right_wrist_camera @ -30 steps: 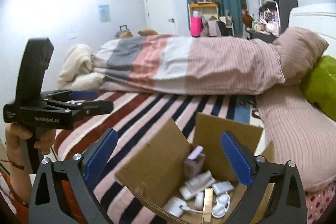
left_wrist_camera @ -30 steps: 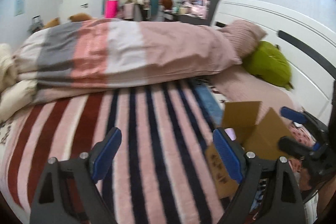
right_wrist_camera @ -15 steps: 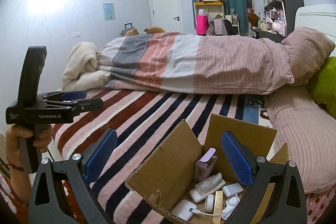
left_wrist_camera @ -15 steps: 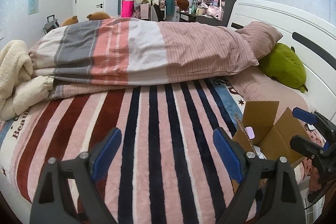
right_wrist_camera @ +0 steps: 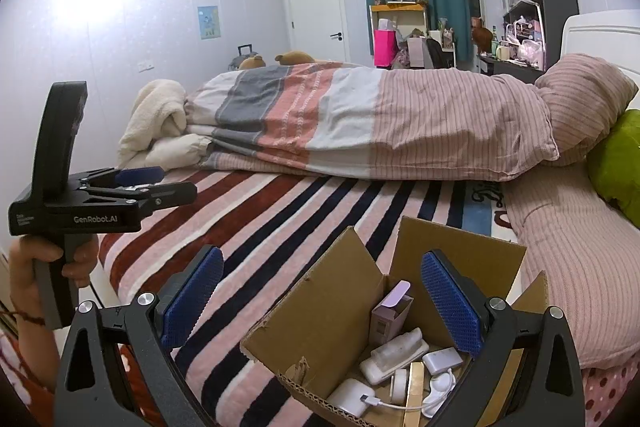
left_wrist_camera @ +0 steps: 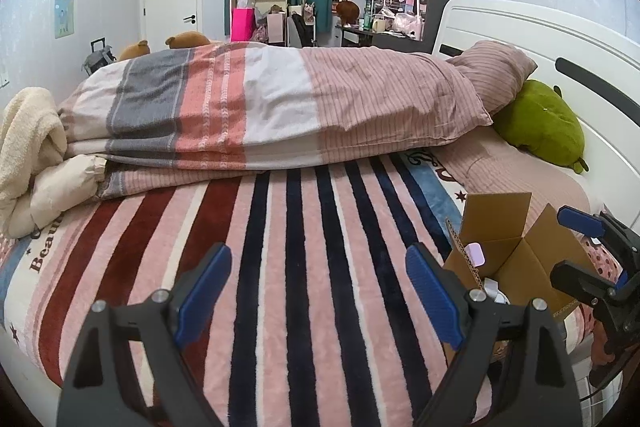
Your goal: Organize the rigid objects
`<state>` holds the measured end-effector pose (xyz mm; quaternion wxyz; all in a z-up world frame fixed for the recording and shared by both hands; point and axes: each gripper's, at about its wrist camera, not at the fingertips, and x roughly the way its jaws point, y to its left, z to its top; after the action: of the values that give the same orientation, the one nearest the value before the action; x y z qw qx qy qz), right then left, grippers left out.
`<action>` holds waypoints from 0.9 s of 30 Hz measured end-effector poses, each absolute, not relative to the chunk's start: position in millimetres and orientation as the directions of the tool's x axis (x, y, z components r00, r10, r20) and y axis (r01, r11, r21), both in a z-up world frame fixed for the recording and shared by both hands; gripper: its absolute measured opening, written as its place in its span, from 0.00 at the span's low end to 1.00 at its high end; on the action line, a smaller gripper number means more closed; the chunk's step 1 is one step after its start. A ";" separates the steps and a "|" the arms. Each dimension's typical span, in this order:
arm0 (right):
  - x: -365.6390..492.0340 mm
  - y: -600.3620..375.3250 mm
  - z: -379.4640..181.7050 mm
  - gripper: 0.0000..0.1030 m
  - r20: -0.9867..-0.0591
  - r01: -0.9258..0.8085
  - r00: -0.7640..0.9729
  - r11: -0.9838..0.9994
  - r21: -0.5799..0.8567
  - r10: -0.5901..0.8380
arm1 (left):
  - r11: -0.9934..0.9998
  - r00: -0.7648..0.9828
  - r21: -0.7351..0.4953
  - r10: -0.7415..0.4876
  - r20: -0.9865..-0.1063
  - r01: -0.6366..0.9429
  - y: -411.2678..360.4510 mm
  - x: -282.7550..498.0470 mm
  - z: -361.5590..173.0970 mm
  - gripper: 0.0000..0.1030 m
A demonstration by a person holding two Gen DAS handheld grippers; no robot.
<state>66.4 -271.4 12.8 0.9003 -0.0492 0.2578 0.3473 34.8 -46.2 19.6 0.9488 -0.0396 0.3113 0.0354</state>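
An open cardboard box (right_wrist_camera: 336, 311) sits on the striped bed blanket at the near right; it also shows in the left wrist view (left_wrist_camera: 516, 259). Inside lie a small pink-lidded carton (right_wrist_camera: 390, 311), a white rectangular case (right_wrist_camera: 396, 353), a white charger (right_wrist_camera: 442, 359), a white cable (right_wrist_camera: 380, 403) and other small items. My right gripper (right_wrist_camera: 320, 299) is open and empty, held just above the box's near side. My left gripper (left_wrist_camera: 318, 291) is open and empty above the blanket, left of the box; it shows from the side in the right wrist view (right_wrist_camera: 152, 183).
A folded striped duvet (left_wrist_camera: 280, 107) lies across the bed's far side, with a cream fleece (left_wrist_camera: 28, 143) at the left. A pink pillow (right_wrist_camera: 568, 251) and a green plush (left_wrist_camera: 540, 123) lie by the white headboard (left_wrist_camera: 580, 51). Shelves and a desk stand behind.
Both views have steadied and pulled back slightly; the left gripper has swung left, so the box sits further right in its view. Both grippers stay open and empty.
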 end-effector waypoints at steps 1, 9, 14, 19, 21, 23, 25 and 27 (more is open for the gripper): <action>65.7 -271.0 12.9 0.97 -0.498 -0.649 0.627 0.755 0.092 0.599 | 0.994 0.804 -0.053 0.043 -0.593 -0.092 -46.3 34.7 19.6 0.84; 63.1 -272.5 13.6 0.97 -0.496 -0.641 0.632 0.761 0.095 0.595 | 0.994 0.806 -0.044 0.052 -0.590 -0.096 -48.9 33.9 21.0 0.84; 64.0 -273.4 13.3 0.97 -0.498 -0.643 0.631 0.760 0.095 0.595 | 0.995 0.806 -0.043 0.050 -0.590 -0.093 -49.2 33.9 21.4 0.84; 63.2 -272.7 13.3 0.97 -0.498 -0.642 0.631 0.761 0.095 0.595 | 0.995 0.806 -0.045 0.047 -0.590 -0.091 -50.0 33.4 21.2 0.84; 62.8 -272.3 13.2 0.97 -0.497 -0.641 0.632 0.762 0.096 0.594 | 0.995 0.807 -0.044 0.048 -0.589 -0.092 -49.6 33.1 21.2 0.84; 63.1 -272.4 13.2 0.97 -0.498 -0.642 0.631 0.761 0.096 0.595 | 0.995 0.806 -0.044 0.047 -0.590 -0.090 -48.7 32.6 21.4 0.84; 61.4 -272.4 12.7 0.97 -0.498 -0.639 0.633 0.763 0.095 0.592 | 0.995 0.806 -0.045 0.048 -0.589 -0.093 -49.5 32.8 21.2 0.84; 61.2 -272.0 12.7 0.97 -0.499 -0.639 0.633 0.763 0.096 0.592 | 0.995 0.806 -0.043 0.049 -0.589 -0.092 -49.5 32.9 21.3 0.84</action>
<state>61.2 -272.0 12.7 0.9024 -0.0447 0.2595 0.3411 32.9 -49.5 21.3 0.9497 -0.0348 0.3089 0.0370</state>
